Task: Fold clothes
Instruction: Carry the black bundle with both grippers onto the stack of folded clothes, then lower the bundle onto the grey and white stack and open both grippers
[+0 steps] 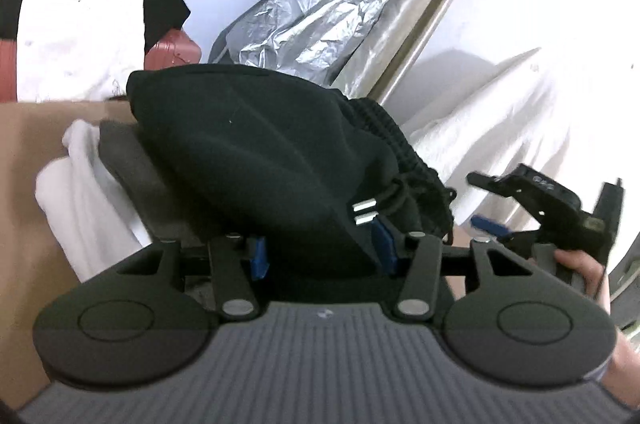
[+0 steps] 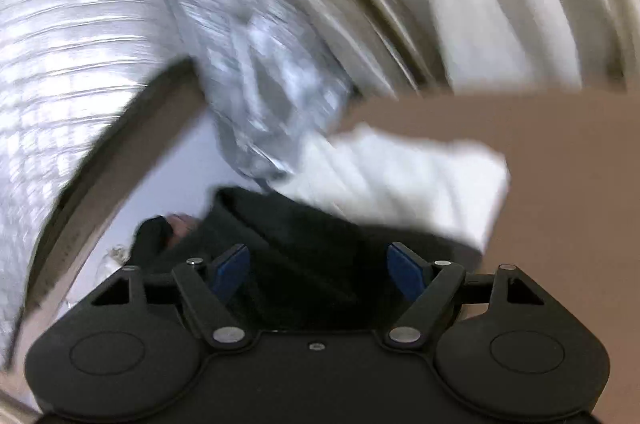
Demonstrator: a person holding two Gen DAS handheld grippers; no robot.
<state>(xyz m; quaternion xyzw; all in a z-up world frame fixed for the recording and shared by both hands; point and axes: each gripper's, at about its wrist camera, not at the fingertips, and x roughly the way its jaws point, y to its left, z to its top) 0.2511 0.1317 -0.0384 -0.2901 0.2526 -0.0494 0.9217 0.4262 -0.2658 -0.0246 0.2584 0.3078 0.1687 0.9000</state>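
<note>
The left hand-held gripper (image 1: pixel 320 248) has its blue pads clamped on the black garment (image 1: pixel 248 152), bunched above a folded white cloth (image 1: pixel 84 184) on the tan counter (image 1: pixel 32 152). The right hand-held gripper (image 2: pixel 318 266) stands apart around the dark fabric, unpressed.

Matt black fleece garment (image 1: pixel 248 152), crinkled glossy foil sheet (image 1: pixel 312 8), white cloth (image 1: pixel 80 184)

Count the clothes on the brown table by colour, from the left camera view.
Black: 1, the black garment with drawstrings
White: 1, the white folded cloth
Grey: 1, the grey folded cloth
Total: 3
</note>
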